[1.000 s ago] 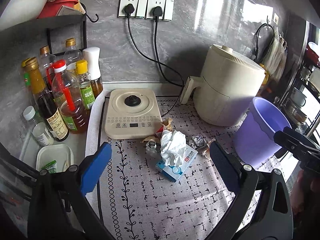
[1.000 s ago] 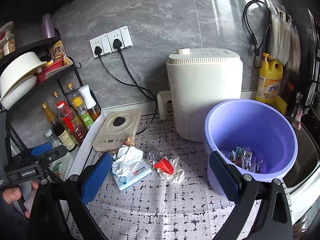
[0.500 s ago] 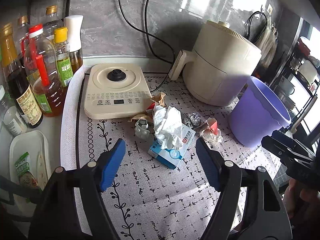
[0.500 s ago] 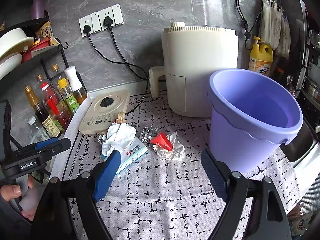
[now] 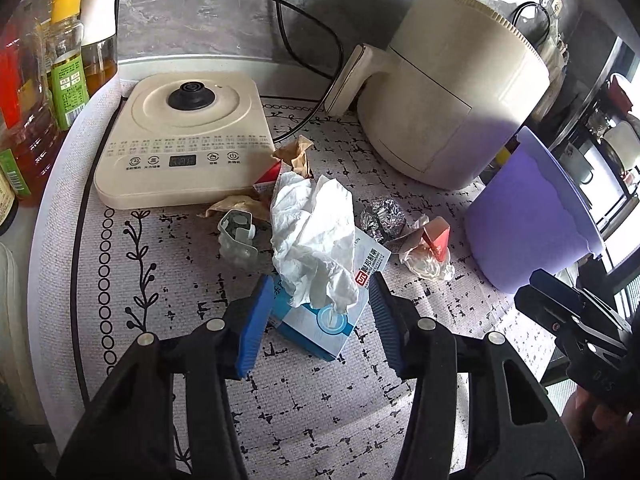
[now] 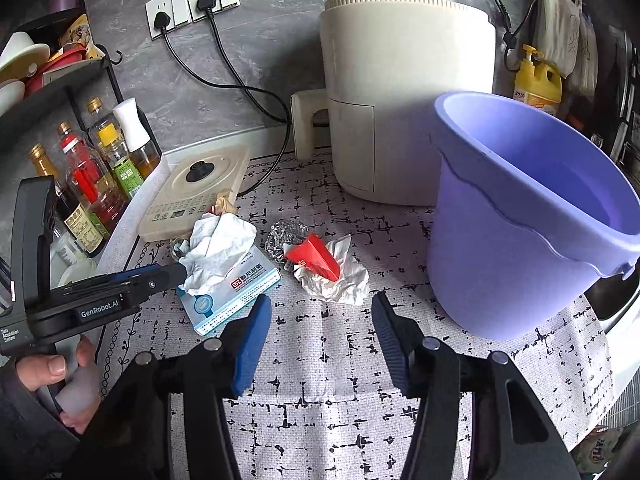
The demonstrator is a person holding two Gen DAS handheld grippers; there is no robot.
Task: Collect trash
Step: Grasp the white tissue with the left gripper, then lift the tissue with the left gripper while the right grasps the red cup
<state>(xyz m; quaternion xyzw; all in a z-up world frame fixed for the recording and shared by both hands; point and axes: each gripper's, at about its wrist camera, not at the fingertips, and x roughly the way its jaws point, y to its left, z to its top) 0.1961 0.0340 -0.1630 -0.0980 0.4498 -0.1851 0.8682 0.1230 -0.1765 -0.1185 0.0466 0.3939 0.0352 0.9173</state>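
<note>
On a kitchen surface (image 6: 340,400) covered with a black-flecked grey mat, a small heap of trash lies between a cream induction cooker (image 5: 180,140) and a purple bucket (image 6: 520,220). The left tool (image 5: 318,320) is aimed down at a blue-and-white carton (image 5: 332,320) with a crumpled white tissue (image 5: 316,240) lying on top of it; its blue-padded jaws straddle the near end of the carton and are closing, but the pads do not appear to press on it, and the right pad stands clear of the carton's edge. The right tool (image 6: 320,332) hangs just short of a second wad of white tissue wrapped around a red wrapper (image 6: 316,258), its jaws also closing, with nothing between them but bare mat. A ball of silver foil (image 6: 282,238) sits just behind the red wrapper, and scraps of brown paper (image 5: 298,154) rest against the cooker's front edge beside a squashed clear plastic piece (image 5: 236,236). The bucket stands upright to the right of the heap, close in front of a cream air fryer (image 6: 404,92). Bottles of oil and sauce (image 6: 100,168) line the left edge. In the right wrist view, a hand (image 6: 68,376) grips the left tool's handle.
</note>
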